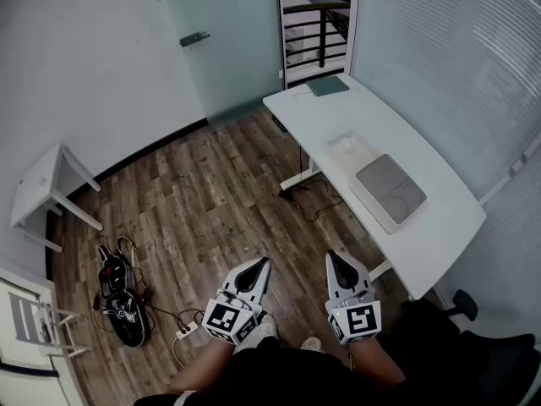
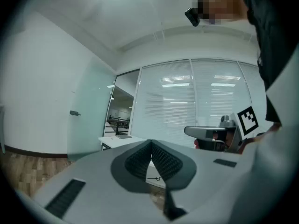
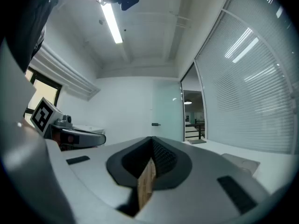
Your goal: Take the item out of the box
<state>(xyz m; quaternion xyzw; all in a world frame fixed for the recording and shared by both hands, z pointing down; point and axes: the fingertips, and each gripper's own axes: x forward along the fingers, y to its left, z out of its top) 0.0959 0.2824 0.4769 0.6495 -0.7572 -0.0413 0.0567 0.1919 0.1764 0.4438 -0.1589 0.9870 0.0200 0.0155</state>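
A flat white box [image 1: 386,191] with a grey top lies on the white desk [image 1: 439,235] at the right; I cannot see what it holds. A pale, see-through piece [image 1: 347,146] lies just beyond it. Both grippers hang over the wooden floor close to the person's legs, well short of the desk. My left gripper [image 1: 264,263] is shut with nothing in it, and its tips meet in the left gripper view [image 2: 151,143]. My right gripper [image 1: 332,256] is shut and empty too, jaws pressed together in the right gripper view [image 3: 152,139]. The box [image 3: 240,161] shows dimly at the right there.
A green notebook [image 1: 327,85] lies at the desk's far end. A small white table [image 1: 38,184] stands at the left wall. A black device [image 1: 122,303], cables and a power strip [image 1: 188,330] lie on the floor. An office chair [image 1: 473,337] is at the lower right.
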